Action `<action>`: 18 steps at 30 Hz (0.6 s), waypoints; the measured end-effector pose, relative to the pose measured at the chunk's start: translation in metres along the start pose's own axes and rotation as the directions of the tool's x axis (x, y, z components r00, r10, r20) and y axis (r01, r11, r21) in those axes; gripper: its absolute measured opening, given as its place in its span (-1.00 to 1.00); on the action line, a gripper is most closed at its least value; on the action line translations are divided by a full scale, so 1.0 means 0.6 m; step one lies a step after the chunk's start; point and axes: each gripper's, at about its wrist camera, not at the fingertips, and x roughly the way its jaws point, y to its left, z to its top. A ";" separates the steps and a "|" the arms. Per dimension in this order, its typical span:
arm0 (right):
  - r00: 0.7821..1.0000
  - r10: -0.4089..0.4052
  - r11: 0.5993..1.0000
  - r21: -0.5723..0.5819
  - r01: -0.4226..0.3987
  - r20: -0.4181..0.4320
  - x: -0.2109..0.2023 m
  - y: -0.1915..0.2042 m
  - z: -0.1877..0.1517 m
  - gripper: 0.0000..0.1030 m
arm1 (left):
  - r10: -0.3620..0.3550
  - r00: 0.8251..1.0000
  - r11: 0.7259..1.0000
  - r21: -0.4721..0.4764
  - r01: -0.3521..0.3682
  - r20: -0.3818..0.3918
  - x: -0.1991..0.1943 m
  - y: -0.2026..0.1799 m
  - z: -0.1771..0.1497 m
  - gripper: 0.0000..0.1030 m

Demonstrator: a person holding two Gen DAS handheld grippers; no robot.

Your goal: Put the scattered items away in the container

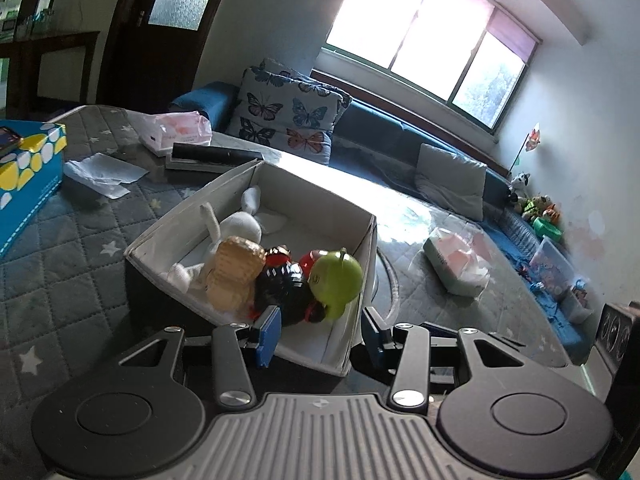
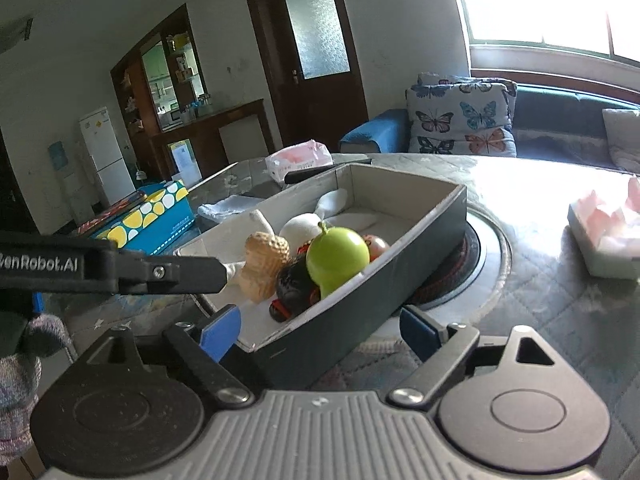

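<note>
Two grippers hang near the container (image 1: 256,184), a grey-walled box on the quilted table (image 1: 60,280), and both stand spread with nothing between their blue pads. The left gripper (image 1: 318,334) straddles the box's near corner; the right gripper (image 2: 320,334) has its pads either side of the near wall, not pressing it. Inside, piled toward the near end, lie a white plush rabbit (image 1: 236,228), a peanut-shaped toy (image 1: 234,276), a dark red-and-black toy (image 1: 284,288) and a green apple (image 1: 338,276); in the right wrist view the apple (image 2: 336,258) sits highest, against the side wall. The toys look gathered, so the step seems to be backing off after a drop. To do it well, I would draw both grippers clear without clipping the thin wall, since a nudge could tip the stack or slide the box. A crumpled tissue (image 1: 102,174) and tissue packs (image 1: 178,134) lie outside; whether they count as scattered items I cannot tell
</note>
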 end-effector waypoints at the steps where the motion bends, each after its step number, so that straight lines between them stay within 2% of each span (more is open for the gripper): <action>1: 1.000 -0.003 1.000 0.002 0.003 -0.003 -0.003 0.003 -0.004 0.72 | 0.007 1.000 1.000 0.004 -0.007 -0.002 -0.003 -0.001 -0.005 -0.09; 12: 1.000 -0.018 1.000 0.007 0.018 -0.026 -0.018 0.026 -0.034 0.76 | 0.109 0.994 0.994 0.012 -0.109 -0.031 -0.015 0.000 -0.049 -0.09; 18: 0.999 -0.033 0.999 -0.005 0.033 -0.043 -0.019 0.033 -0.049 0.81 | 0.192 0.980 0.981 0.026 -0.191 -0.045 -0.017 0.002 -0.062 -0.09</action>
